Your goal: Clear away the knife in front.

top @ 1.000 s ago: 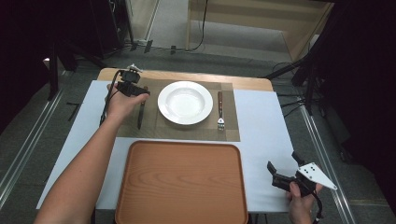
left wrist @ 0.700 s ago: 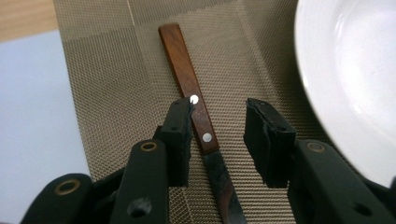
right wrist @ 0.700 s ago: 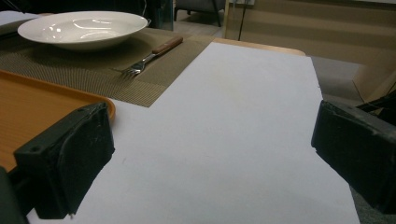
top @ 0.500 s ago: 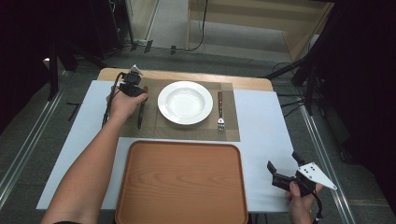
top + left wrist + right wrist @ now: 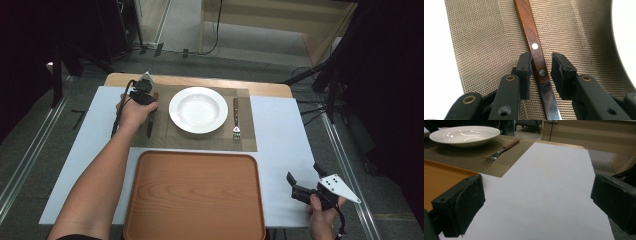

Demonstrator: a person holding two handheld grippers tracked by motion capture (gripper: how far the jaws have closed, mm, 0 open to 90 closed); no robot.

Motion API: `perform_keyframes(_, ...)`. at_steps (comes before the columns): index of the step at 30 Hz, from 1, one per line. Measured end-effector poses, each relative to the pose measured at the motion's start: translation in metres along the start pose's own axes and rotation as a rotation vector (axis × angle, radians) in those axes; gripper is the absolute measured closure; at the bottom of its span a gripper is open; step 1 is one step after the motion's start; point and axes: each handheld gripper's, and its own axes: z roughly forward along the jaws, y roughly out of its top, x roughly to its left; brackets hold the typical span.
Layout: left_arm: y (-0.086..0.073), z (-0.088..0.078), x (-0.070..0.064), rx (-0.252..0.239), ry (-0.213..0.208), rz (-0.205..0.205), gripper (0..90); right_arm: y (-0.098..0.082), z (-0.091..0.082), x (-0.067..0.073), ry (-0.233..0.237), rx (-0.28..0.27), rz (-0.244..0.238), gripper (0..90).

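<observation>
A knife with a brown wooden handle (image 5: 534, 45) and dark blade (image 5: 149, 127) lies on the woven placemat (image 5: 479, 37), left of the white plate (image 5: 198, 110). My left gripper (image 5: 540, 67) is low over it and open. Its jaws straddle the handle's blade end: the left pad (image 5: 525, 72) is at the handle's edge and the right pad (image 5: 560, 72) stands apart. In the high view the left gripper (image 5: 148, 102) sits under the person's hand. My right gripper (image 5: 302, 175) hovers open near the table's front right corner, and in the right gripper view the right gripper (image 5: 537, 202) has nothing between its jaws.
A fork (image 5: 235, 120) with a wooden handle lies on the placemat (image 5: 165, 135) right of the plate. A large wooden tray (image 5: 192, 195) sits at the front centre. White sheet (image 5: 280, 140) covers the table; its edge lies close to the right gripper.
</observation>
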Motion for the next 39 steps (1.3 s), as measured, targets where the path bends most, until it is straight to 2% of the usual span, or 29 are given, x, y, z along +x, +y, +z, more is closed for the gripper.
perform_keyframes(5, -0.0001, 0.0049, 0.0003, 0.027, -0.007, -0.010, 68.4, -0.0001, 0.0001, 0.0002, -0.002, 0.001, -0.003, 0.0)
perform_keyframes(8, 0.0005, 0.0059, -0.0006, 0.020, 0.001, -0.011, 70.3, -0.0002, 0.0004, 0.0003, -0.010, 0.003, -0.004, 0.0)
perform_keyframes(10, 0.0020, 0.0067, -0.0042, 0.035, 0.033, 0.024, 72.2, -0.0003, 0.0005, 0.0004, -0.008, 0.004, -0.004, 0.0)
perform_keyframes(13, 0.0034, 0.0066, -0.0055, 0.053, 0.041, 0.027, 73.9, -0.0003, 0.0007, 0.0006, -0.010, 0.005, -0.003, 0.0)
perform_keyframes(20, 0.0049, 0.0062, -0.0033, 0.079, 0.025, 0.050, 74.9, -0.0008, 0.0001, 0.0003, -0.014, 0.006, 0.004, 0.0)
perform_keyframes(28, 0.0044, 0.0062, -0.0021, 0.074, 0.014, 0.036, 75.7, -0.0008, 0.0009, 0.0004, -0.013, 0.007, 0.004, 0.0)
perform_keyframes(33, 0.0028, 0.0057, -0.0012, 0.064, 0.006, 0.044, 76.0, -0.0007, 0.0011, 0.0002, -0.011, 0.007, 0.004, 0.0)
perform_keyframes(34, 0.0032, 0.0058, -0.0021, 0.066, 0.015, 0.057, 76.0, -0.0007, 0.0013, 0.0001, -0.010, 0.008, 0.003, 0.0)
perform_keyframes(39, 0.0033, 0.0054, -0.0010, 0.064, 0.005, 0.048, 76.2, -0.0006, 0.0015, -0.0003, -0.010, 0.008, 0.007, 0.0)
